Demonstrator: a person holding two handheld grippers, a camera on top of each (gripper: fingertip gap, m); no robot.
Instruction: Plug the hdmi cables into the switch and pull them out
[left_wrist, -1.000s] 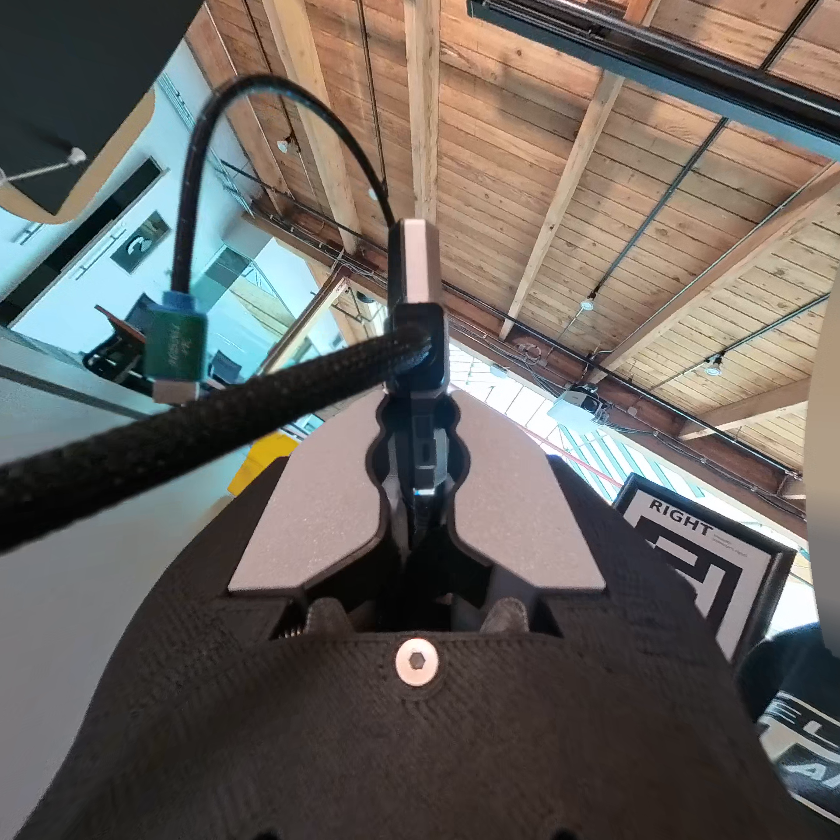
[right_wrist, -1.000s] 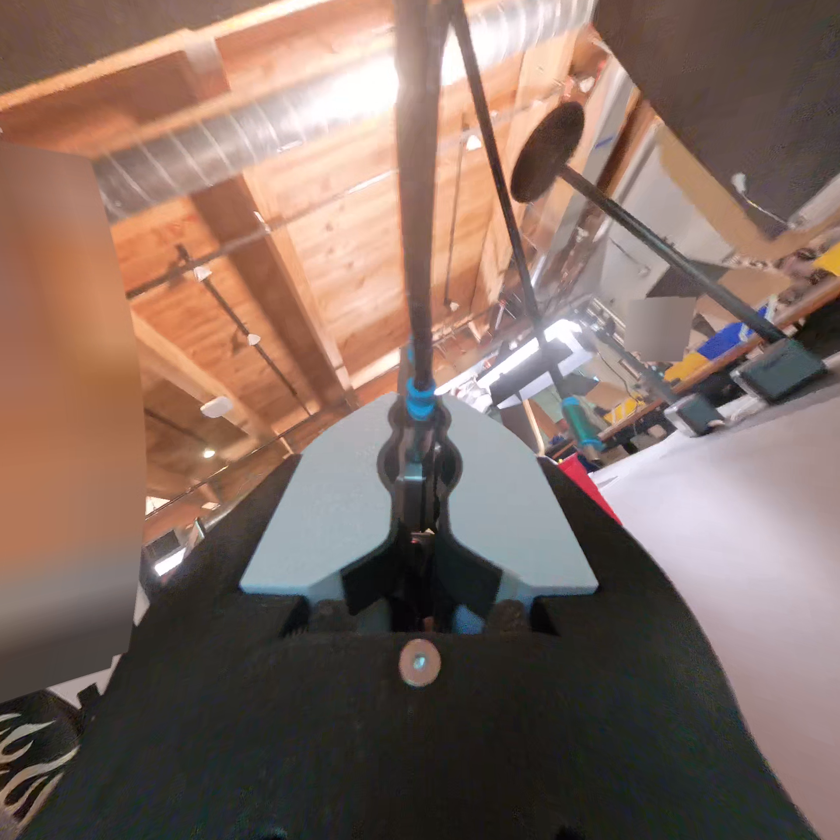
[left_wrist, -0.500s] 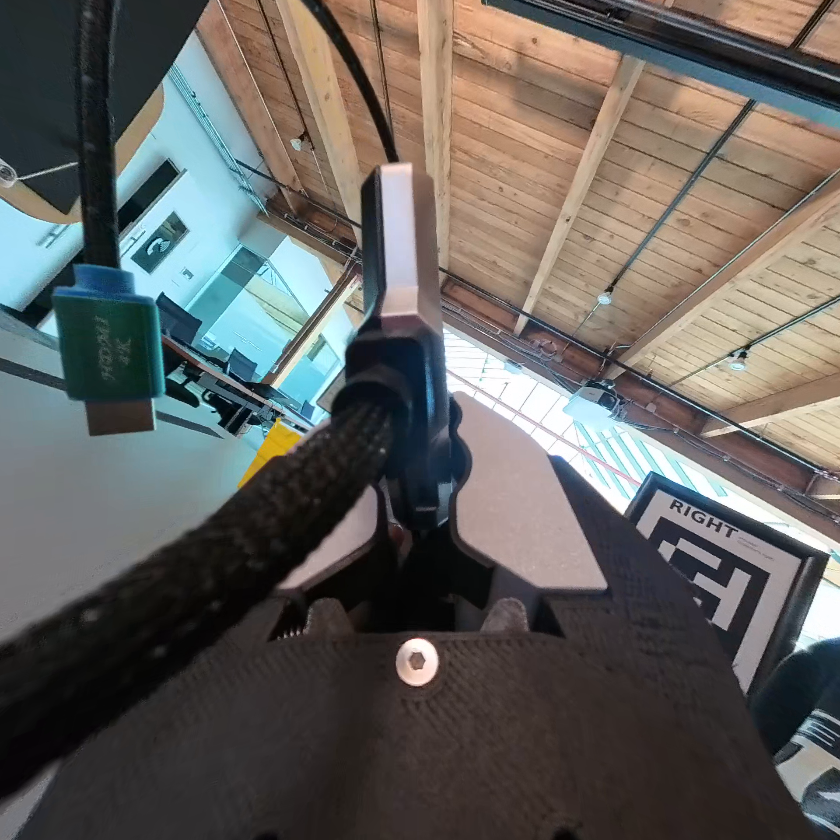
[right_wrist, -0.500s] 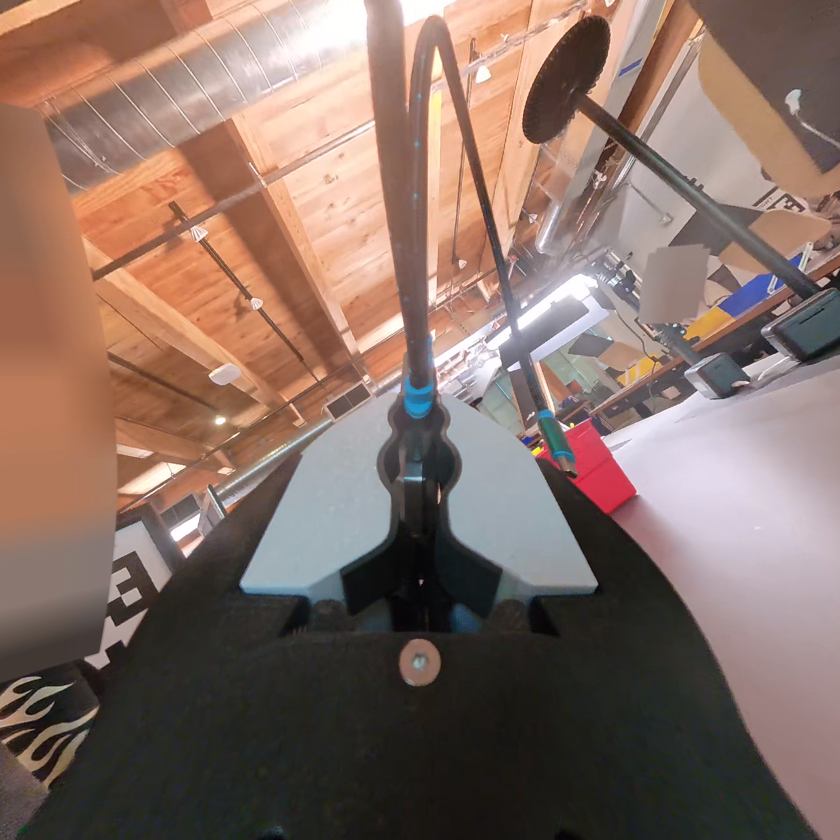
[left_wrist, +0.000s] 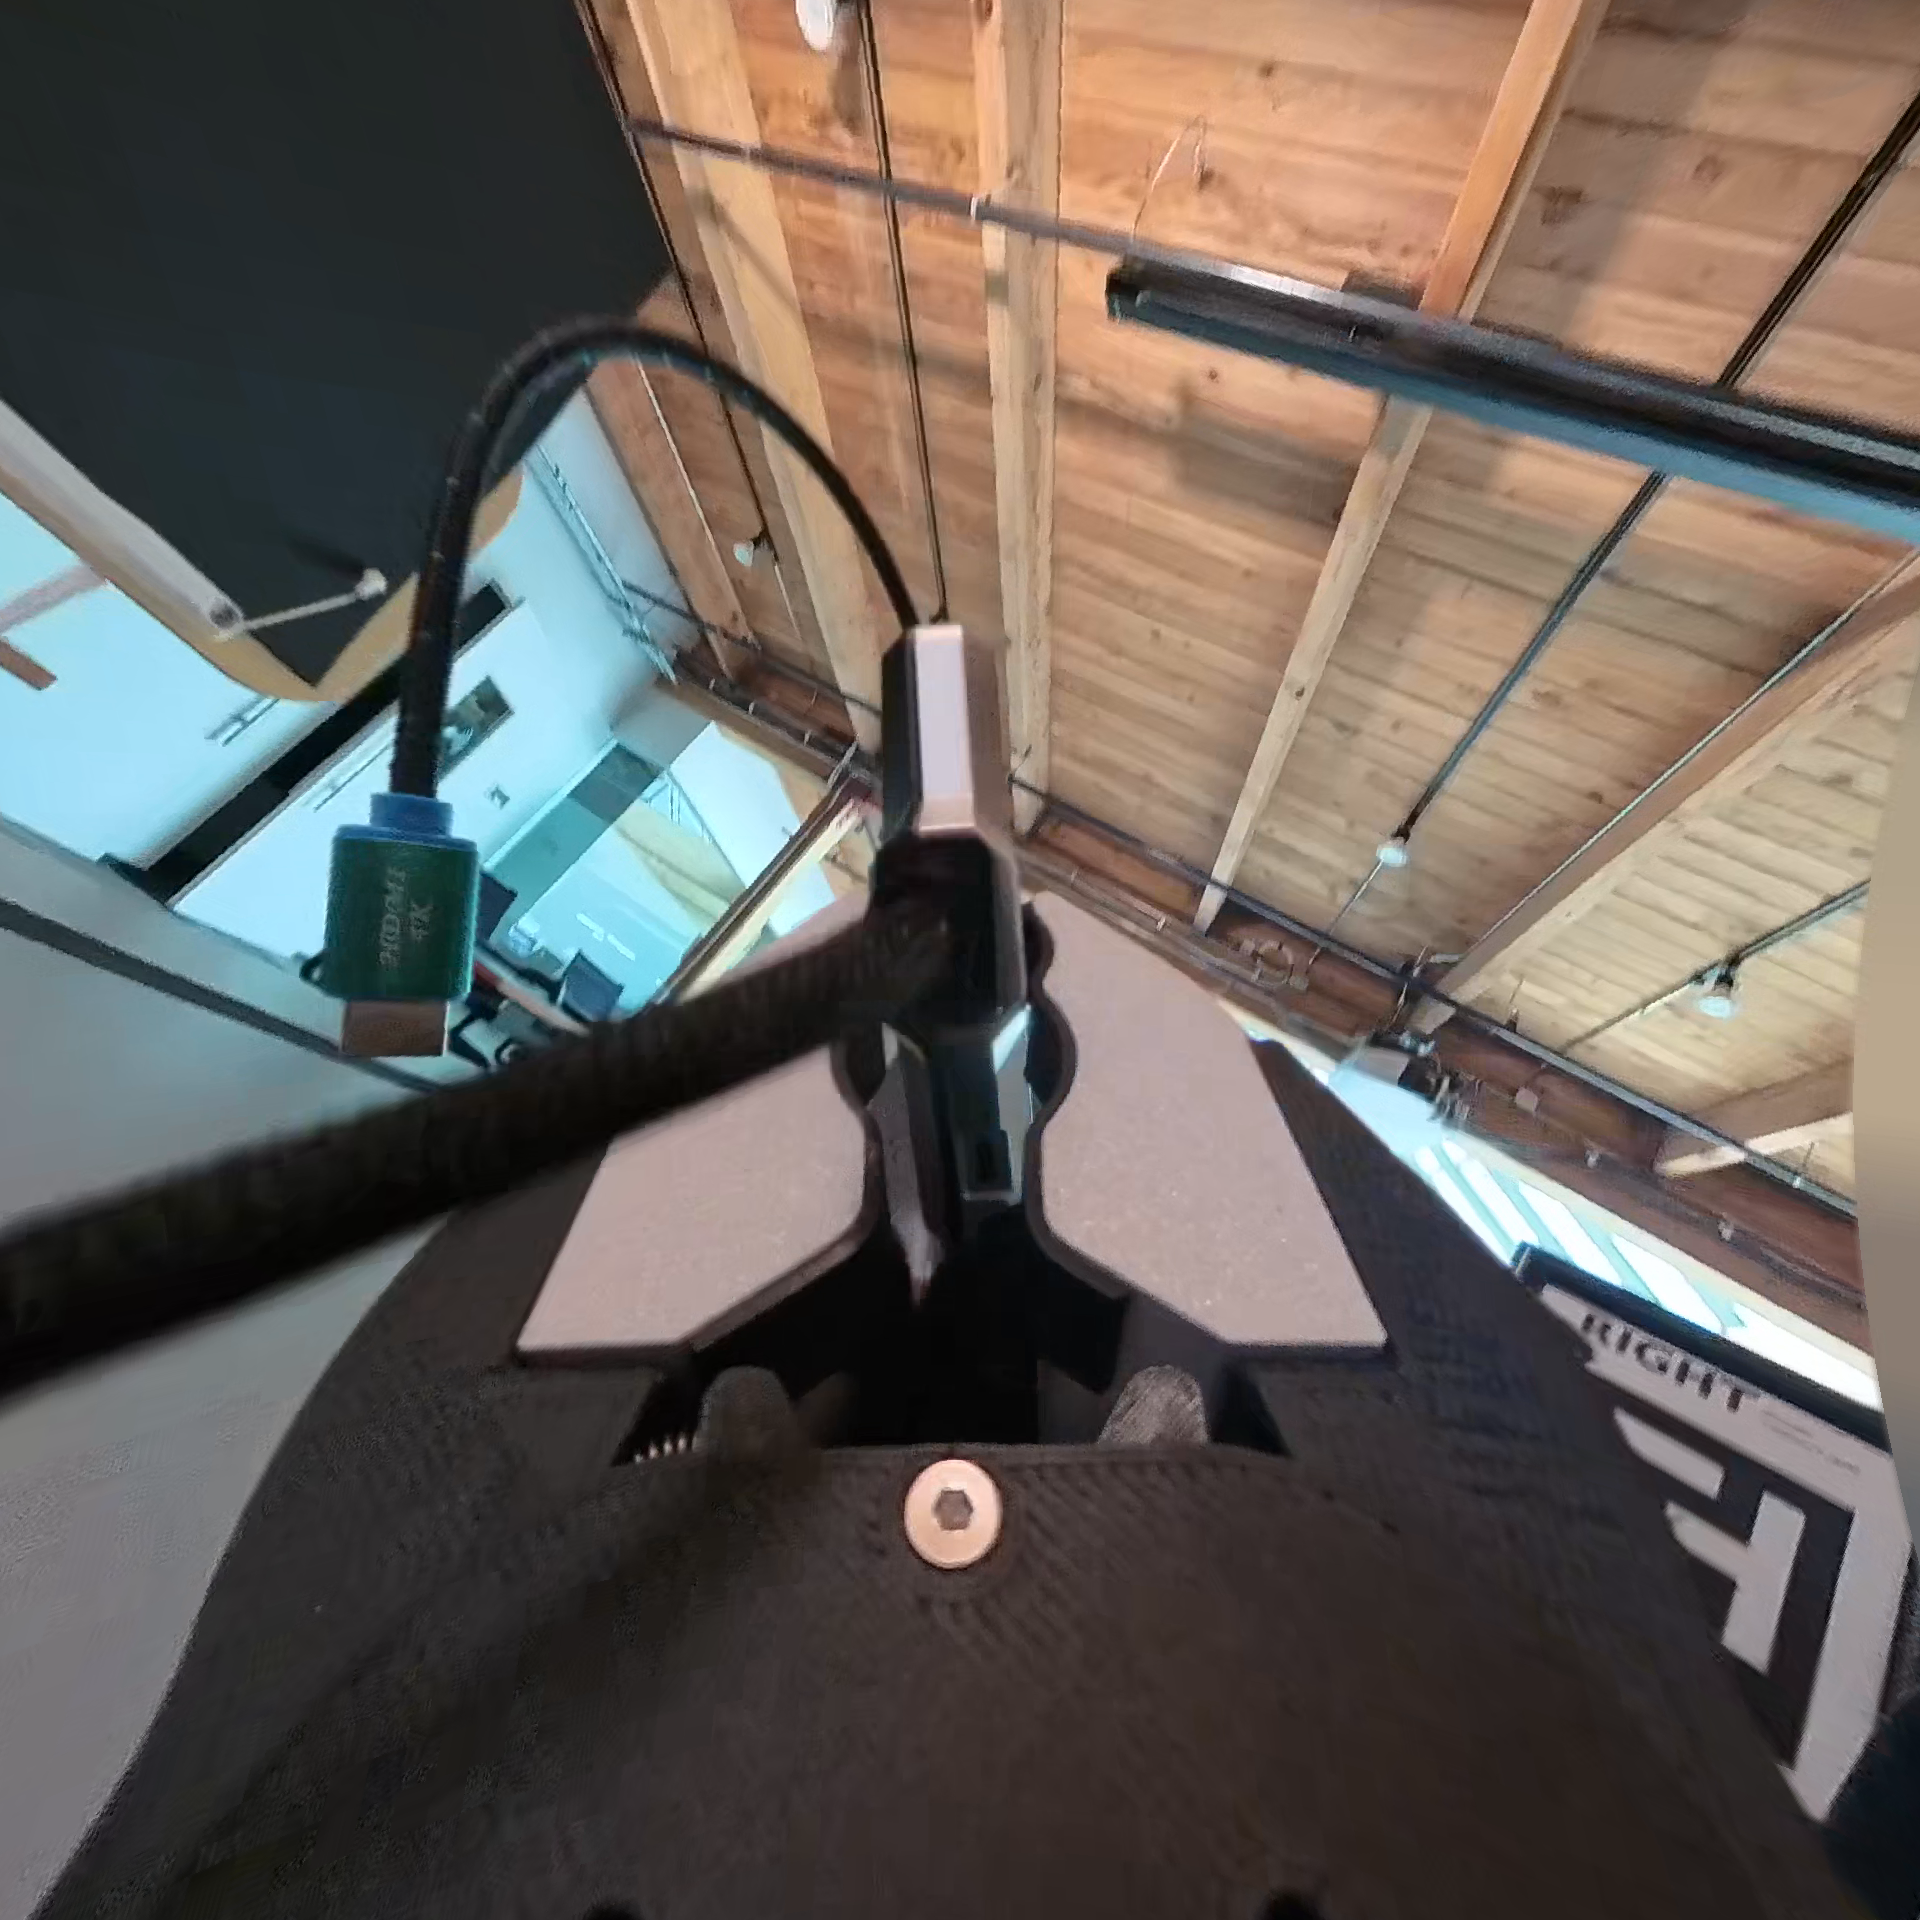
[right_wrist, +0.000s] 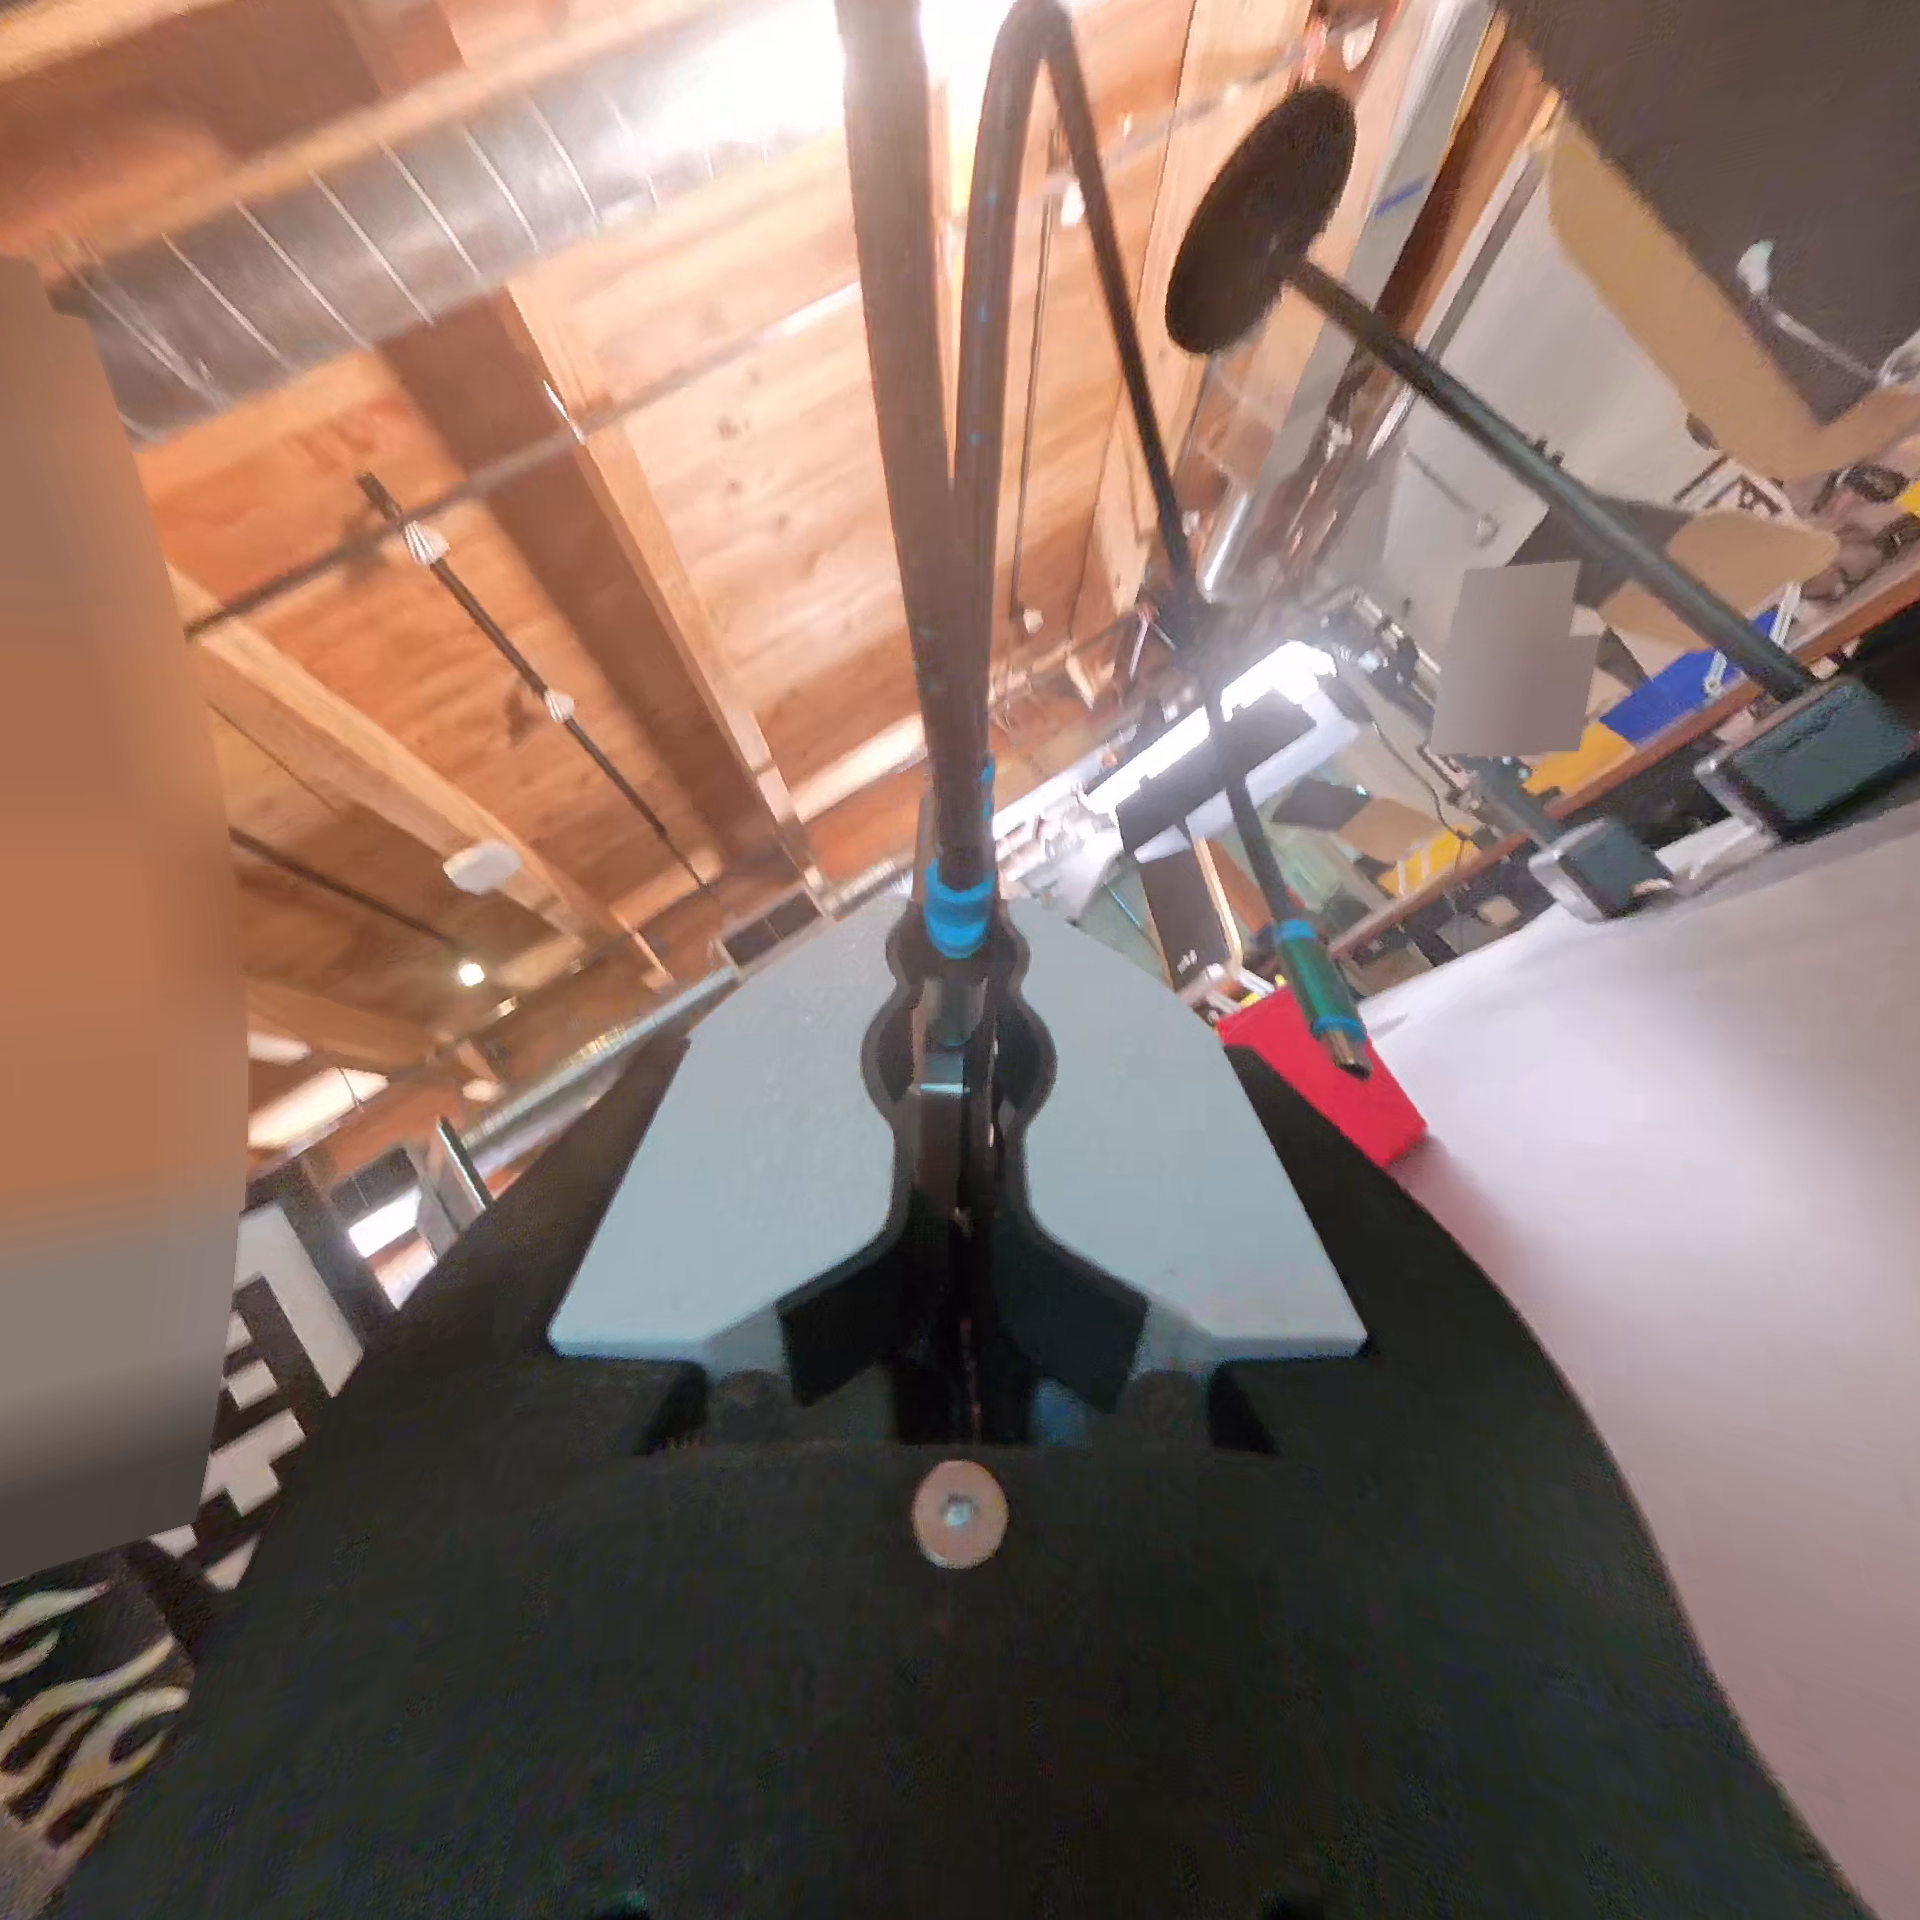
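In the left wrist view my left gripper (left_wrist: 951, 997) is shut on the HDMI switch (left_wrist: 940, 727), a slim silver and black box seen edge-on. A thick braided black cable (left_wrist: 520, 1122) is plugged into its near side and runs off left. A thin black cable arcs from its far end to a green plug (left_wrist: 400, 914) hanging free. In the right wrist view my right gripper (right_wrist: 954, 966) is shut on a plug with a blue collar (right_wrist: 951, 914). Its cable loops up and over to a second green plug (right_wrist: 1317, 987) dangling at the right.
Both views point up at a wooden beam ceiling. A pale table top (right_wrist: 1662, 1143) lies at the right with a red box (right_wrist: 1340, 1101) on it. A black disc on a rod (right_wrist: 1262, 218) stands above. A black-and-white marker board (left_wrist: 1766, 1507) is at the lower right.
Both grippers stay shut on what they hold. The switch has shifted back farther from the left camera and its hanging green plug has swung. The right view has tilted and the dangling plug hangs lower.
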